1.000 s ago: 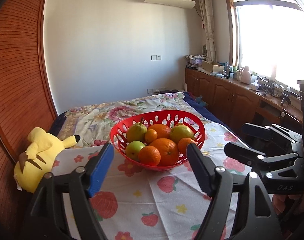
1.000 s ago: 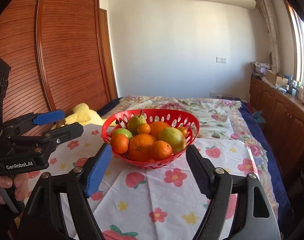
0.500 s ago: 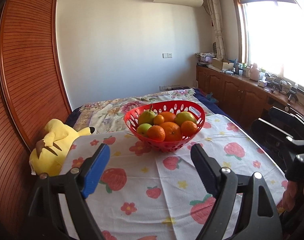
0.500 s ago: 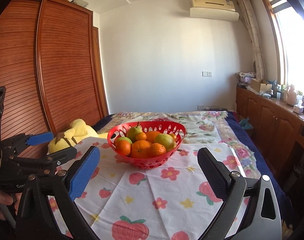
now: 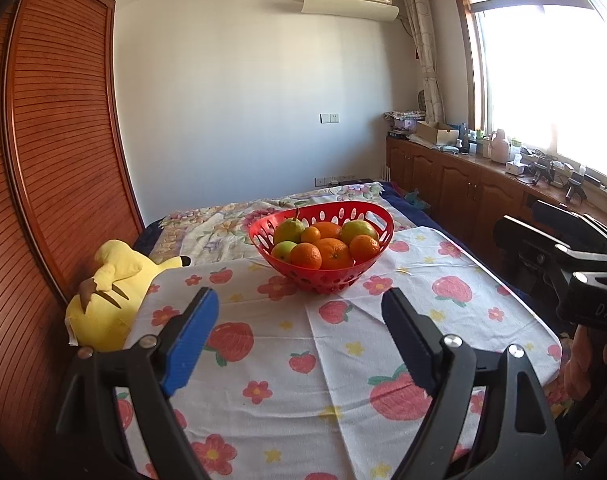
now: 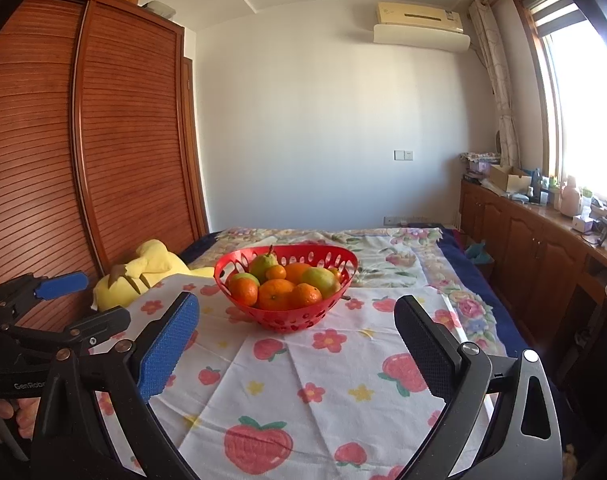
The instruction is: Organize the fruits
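A red perforated basket (image 5: 367, 216) stands on a strawberry-print cloth and holds several oranges (image 5: 334, 253), green apples (image 5: 284, 250) and a pear (image 5: 289, 230). It also shows in the right wrist view (image 6: 231, 265), with oranges (image 6: 275, 294) and a pear (image 6: 263, 265). My left gripper (image 5: 299, 334) is open and empty, well back from the basket. My right gripper (image 6: 297, 342) is open and empty, also short of the basket. The right gripper shows at the right edge of the left wrist view (image 5: 559, 248); the left gripper shows at the left of the right wrist view (image 6: 63, 304).
A yellow plush toy (image 5: 107, 292) lies at the cloth's left edge, against a wooden slatted wardrobe (image 5: 51, 160). A floral bedspread (image 6: 383, 252) lies behind the basket. A wooden cabinet with clutter (image 5: 463, 168) runs along the right wall under the window.
Both grippers have pulled back and up from the basket, so it looks smaller and farther. Both stay open and empty. The fruit has not moved.
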The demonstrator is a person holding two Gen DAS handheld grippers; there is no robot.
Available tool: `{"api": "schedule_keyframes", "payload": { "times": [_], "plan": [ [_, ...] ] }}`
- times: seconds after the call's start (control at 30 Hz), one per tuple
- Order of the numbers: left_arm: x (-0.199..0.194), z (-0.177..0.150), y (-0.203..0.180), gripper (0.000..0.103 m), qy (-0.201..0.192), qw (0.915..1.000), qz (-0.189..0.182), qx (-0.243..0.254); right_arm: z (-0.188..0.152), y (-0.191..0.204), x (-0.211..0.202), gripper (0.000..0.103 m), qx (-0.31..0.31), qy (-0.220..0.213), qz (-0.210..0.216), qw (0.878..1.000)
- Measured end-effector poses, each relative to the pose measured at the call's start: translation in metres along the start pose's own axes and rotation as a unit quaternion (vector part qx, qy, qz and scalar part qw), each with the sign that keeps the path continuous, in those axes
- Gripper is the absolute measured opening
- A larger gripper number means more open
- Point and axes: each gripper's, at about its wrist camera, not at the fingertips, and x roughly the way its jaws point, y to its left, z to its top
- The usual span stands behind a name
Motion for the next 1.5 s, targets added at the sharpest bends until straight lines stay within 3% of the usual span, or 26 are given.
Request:
{"api": "schedule_keyframes", "payload": {
  "times": [0.3,1.5],
  "plan": [
    [-0.016,-0.003,0.007,0.084,-0.008,0.9999,0.005,-0.013,0.000,0.002,-0.006,0.100,-0.001,-0.003,-0.007,1.000],
    [-0.012,-0.008,0.012,0.085,-0.005,0.9996,0.007,-0.026,-0.005,0.003,-0.008,0.100,-0.002,0.001,-0.010,1.000]
  ]
}}
